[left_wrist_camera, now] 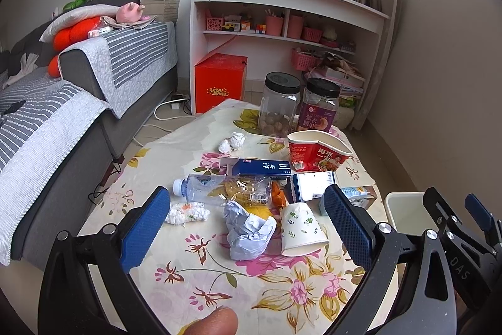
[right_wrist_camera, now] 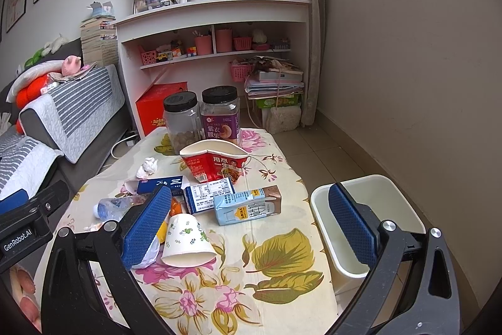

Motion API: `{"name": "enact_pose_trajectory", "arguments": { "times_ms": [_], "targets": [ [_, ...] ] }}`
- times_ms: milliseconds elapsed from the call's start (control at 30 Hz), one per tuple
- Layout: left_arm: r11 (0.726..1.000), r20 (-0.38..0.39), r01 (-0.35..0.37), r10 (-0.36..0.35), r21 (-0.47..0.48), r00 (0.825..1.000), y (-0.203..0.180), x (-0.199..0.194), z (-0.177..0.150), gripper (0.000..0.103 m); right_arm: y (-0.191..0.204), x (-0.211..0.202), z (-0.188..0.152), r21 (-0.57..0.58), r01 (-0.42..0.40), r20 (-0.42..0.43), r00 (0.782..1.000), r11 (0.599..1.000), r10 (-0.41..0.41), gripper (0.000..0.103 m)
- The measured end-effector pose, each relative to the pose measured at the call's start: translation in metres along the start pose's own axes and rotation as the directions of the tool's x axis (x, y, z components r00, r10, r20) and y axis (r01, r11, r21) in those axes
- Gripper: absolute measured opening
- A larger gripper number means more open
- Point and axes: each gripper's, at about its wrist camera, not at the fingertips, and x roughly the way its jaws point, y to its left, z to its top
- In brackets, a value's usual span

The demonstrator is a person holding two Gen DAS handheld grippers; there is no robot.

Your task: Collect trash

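Living-room corner with a sofa at the left of the frame and white shelving at the back; in the centre stands a low bench (left_wrist_camera: 175, 291) under a floral cloth, littered with trash. Left wrist view: left tool (left_wrist_camera: 248, 228) spread wide and empty, hovering above the near edge; between its pads lie a crumpled paper wad (left_wrist_camera: 248, 233), a tipped floral paper cup (left_wrist_camera: 301, 229), a clear plastic bottle (left_wrist_camera: 219, 189) on its side and a small tissue ball (left_wrist_camera: 187, 212). Farther back — a blue carton (left_wrist_camera: 262, 168), a crushed red noodle cup (left_wrist_camera: 317, 151), another tissue (left_wrist_camera: 231, 142) and two black-lidded jars (left_wrist_camera: 280, 104), which appear to be kept food rather than trash. Right wrist view: right tool (right_wrist_camera: 249, 222) also wide and empty, above the bench's right part; a milk carton (right_wrist_camera: 248, 206) lies in the middle of the frame, and the white waste bin (right_wrist_camera: 389, 197) stands on the floor just beside the bench at the lower right, seemingly empty. Step in hand, as judged: the very start — nothing grasped, the bin unfilled. Next move calls for lowering one tool over a near item, closing on it and carrying it over the bin's rim; the cup's smooth cone may slip or crush
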Motion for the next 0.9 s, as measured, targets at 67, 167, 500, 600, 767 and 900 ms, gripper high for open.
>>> {"name": "enact_pose_trajectory", "arguments": {
  "times_ms": [67, 167, 500, 600, 767, 900],
  "targets": [
    [1.0, 0.0, 0.0, 0.0, 0.0, 1.0, 0.0, 0.0, 0.0, 0.096, 0.0, 0.0, 0.001, 0.0, 0.001, -0.001, 1.0, 1.0, -0.001, 0.096],
    [1.0, -0.001, -0.001, 0.001, -0.001, 1.0, 0.0, 0.0, 0.0, 0.096, 0.001, 0.001, -0.002, -0.002, 0.0, -0.005, 1.0, 1.0, 0.0, 0.096],
    [0.999, -0.074, -0.024, 0.021, -0.036, 0.997, 0.012, 0.012, 0.0, 0.096, -0.004, 0.022, -0.009, 0.003, 0.007, -0.127, 0.992, 1.0, -0.007, 0.096],
    [0.998, -0.116, -0.027, 0.02, -0.055, 0.993, 0.017, 0.019, 0.001, 0.096, -0.003, 0.031, -0.013, -0.016, 0.008, -0.179, 0.984, 1.0, -0.011, 0.096],
    [0.996, -0.161, -0.05, 0.039, -0.067, 0.986, 0.024, 0.028, 0.001, 0.096, -0.002, 0.036, -0.014, -0.039, -0.009, -0.25, 0.968, 0.999, -0.001, 0.096],
    [0.997, -0.162, -0.05, 0.039, -0.064, 0.986, 0.031, 0.03, 0.012, 0.096, -0.006, 0.044, -0.009, 0.007, -0.062, -0.329, 0.943, 0.998, 0.061, 0.096]
  ]
}}
